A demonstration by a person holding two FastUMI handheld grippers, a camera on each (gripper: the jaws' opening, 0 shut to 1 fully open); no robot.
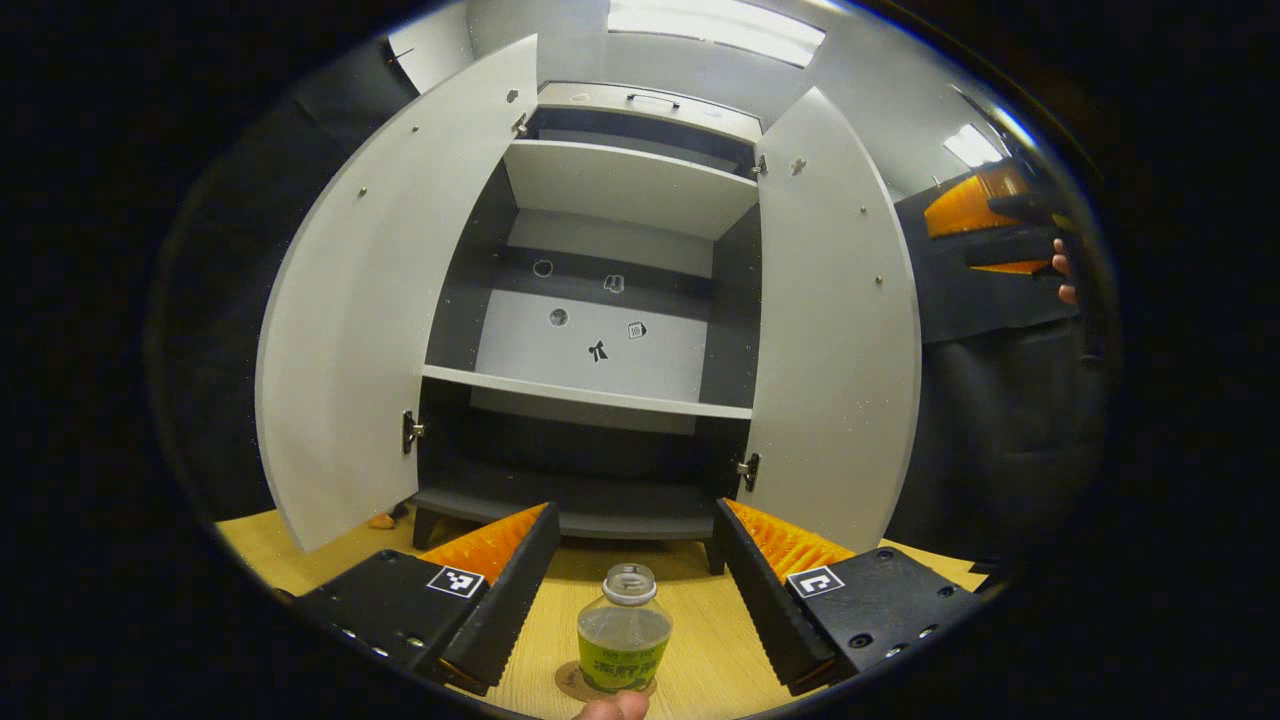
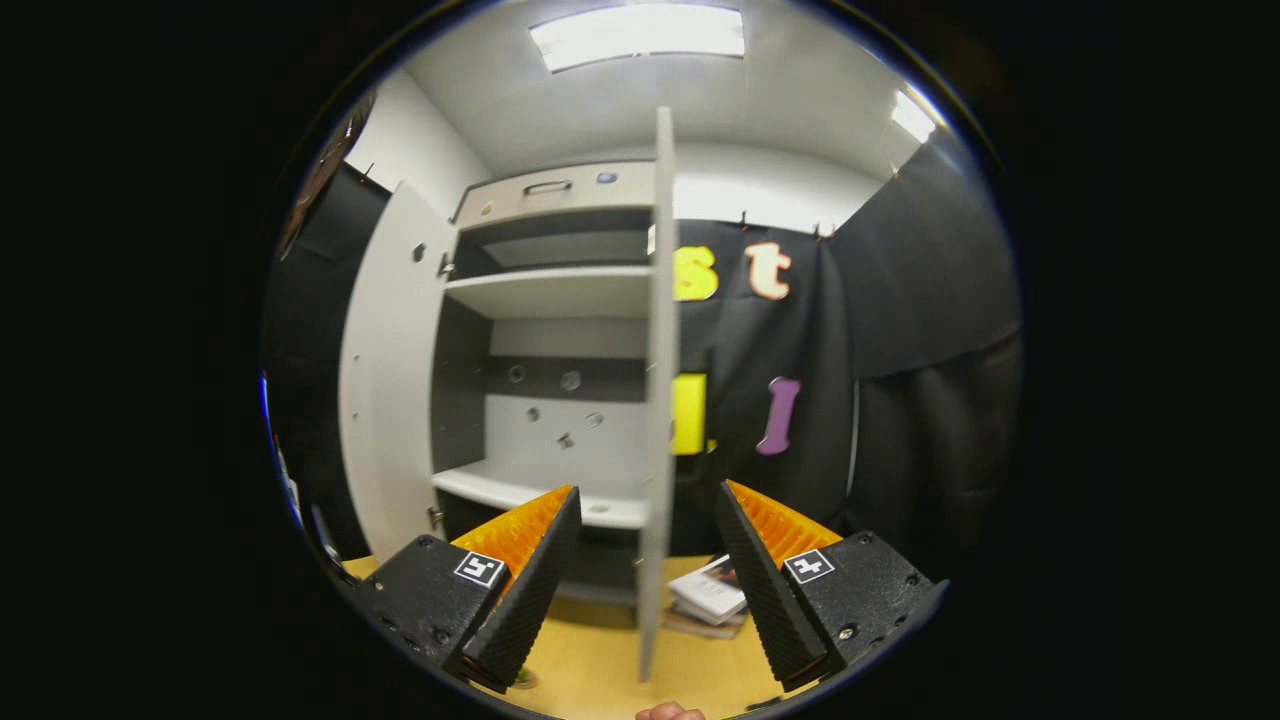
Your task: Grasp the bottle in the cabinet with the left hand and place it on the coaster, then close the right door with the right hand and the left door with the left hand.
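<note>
A small clear bottle (image 1: pixel 624 630) with a green label and greenish liquid stands upright on a round brown coaster (image 1: pixel 572 684) on the wooden table, in front of the cabinet. My left gripper (image 1: pixel 635 510) is open, and the bottle stands between its two fingers, touching neither. Both grey cabinet doors stand open: the left door (image 1: pixel 380 330) and the right door (image 1: pixel 835 340). In the right gripper view my right gripper (image 2: pixel 647 490) is open, with the right door (image 2: pixel 655 400) seen edge-on just ahead between its fingers. The right gripper (image 1: pixel 1005 235), held by a hand, also appears far right in the left gripper view.
The cabinet (image 1: pixel 610 340) has bare shelves (image 1: pixel 590 392) with small holes and stickers on its back panel. A stack of books (image 2: pixel 712 597) lies on the table (image 2: pixel 600 660) right of the open right door. Black cloth walls close in both sides.
</note>
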